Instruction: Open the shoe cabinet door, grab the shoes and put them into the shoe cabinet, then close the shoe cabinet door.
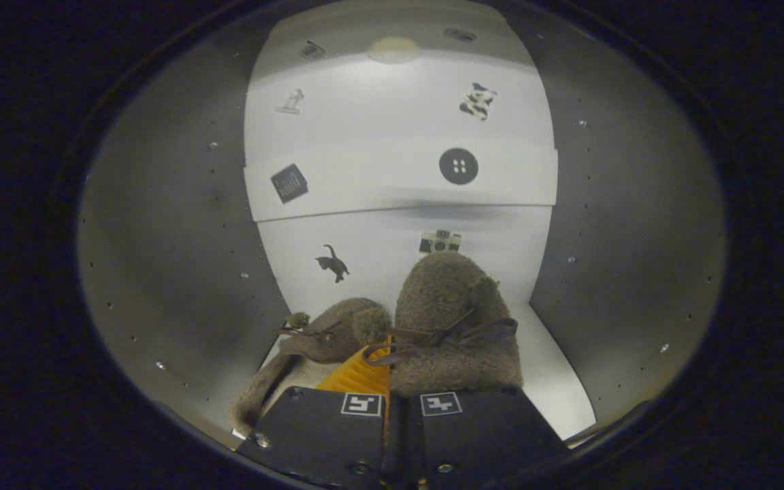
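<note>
Fingers (pixel 402 408) are sitting nearly pressed together w/ just a thin slit between them, and they're pinching the near edge of a fuzzy brown shoe (pixel 456 327), which is standing toe-up just ahead of them inside the shoe cabinet (pixel 174 238). A dark lace bow (pixel 446 335) is hanging across the shoe's front. A second brown shoe (pixel 331 335) is lying tipped over beside it, on the left, touching it, w/ an orange ribbed sole (pixel 358 374) showing between the two, just ahead of the fingers. Both are resting on the white cabinet floor (pixel 555 381). Grey side walls are closing in left & right. Beyond the shoes, the white back panel (pixel 378 122) is carrying small stickers: a black cat (pixel 333 263), a camera (pixel 440 241), a round button (pixel 459 166), a dark square (pixel 289 183).
</note>
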Available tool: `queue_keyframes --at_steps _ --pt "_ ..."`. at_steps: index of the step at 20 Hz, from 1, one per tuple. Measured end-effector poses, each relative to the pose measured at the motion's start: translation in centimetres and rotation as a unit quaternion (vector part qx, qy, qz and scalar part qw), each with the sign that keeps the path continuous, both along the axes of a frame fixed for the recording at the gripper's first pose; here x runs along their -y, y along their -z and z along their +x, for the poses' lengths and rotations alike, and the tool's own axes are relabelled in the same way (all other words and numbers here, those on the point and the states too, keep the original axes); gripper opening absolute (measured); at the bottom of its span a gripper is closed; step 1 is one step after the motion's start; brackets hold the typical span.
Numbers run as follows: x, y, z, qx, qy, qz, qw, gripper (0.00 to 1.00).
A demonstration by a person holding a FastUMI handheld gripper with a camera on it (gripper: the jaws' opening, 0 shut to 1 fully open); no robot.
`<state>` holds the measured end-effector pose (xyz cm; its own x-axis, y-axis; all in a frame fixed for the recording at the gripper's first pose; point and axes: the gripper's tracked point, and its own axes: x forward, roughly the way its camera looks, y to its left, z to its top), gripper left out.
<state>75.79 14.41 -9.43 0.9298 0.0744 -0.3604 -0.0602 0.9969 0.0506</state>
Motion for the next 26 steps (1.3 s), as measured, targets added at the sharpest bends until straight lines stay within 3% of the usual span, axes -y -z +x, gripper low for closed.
queue_keyframes --at_steps 7,15,18,22,25,26 --pt "2.0 2.9 2.2 -0.061 0.035 -0.003 0.997 0.1" --pt "1.8 4.6 2.3 -0.132 0.043 -0.031 0.99 0.16" --pt "1.7 3.8 1.2 -0.1 0.043 -0.03 0.994 0.23" --pt "1.2 0.6 -2.9 -0.007 0.033 -0.083 0.996 0.62" --pt "0.2 -2.1 -7.4 0.066 0.02 -0.105 0.992 0.64" --pt "-0.3 -2.8 -9.3 0.081 0.011 -0.1 0.992 0.72"
